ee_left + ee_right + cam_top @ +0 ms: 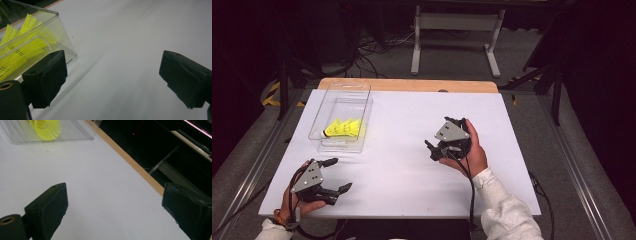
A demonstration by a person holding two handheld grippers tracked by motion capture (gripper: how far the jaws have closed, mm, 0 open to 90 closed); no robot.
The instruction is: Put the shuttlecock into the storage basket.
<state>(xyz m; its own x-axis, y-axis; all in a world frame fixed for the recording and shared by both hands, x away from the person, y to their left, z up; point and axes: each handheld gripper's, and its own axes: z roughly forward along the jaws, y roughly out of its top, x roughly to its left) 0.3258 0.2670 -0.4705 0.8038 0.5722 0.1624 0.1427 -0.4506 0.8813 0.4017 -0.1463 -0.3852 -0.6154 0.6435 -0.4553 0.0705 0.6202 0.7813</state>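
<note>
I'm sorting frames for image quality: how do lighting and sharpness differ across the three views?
High view: the white table is evenly lit, the surroundings nearly black. Left gripper view: the yellow shuttlecocks show softly through the clear box, whose rim catches light; the near jaws look blurred. Right gripper view: the table reads bright, the area past its wooden edge is dark, and the shuttlecocks look slightly soft.

Both hands rest low over the table's near half, the left gripper (337, 175) with jaws spread wide and empty, the right gripper (430, 149) likewise gaping, its wrist angled inward, sleeves pale.
</note>
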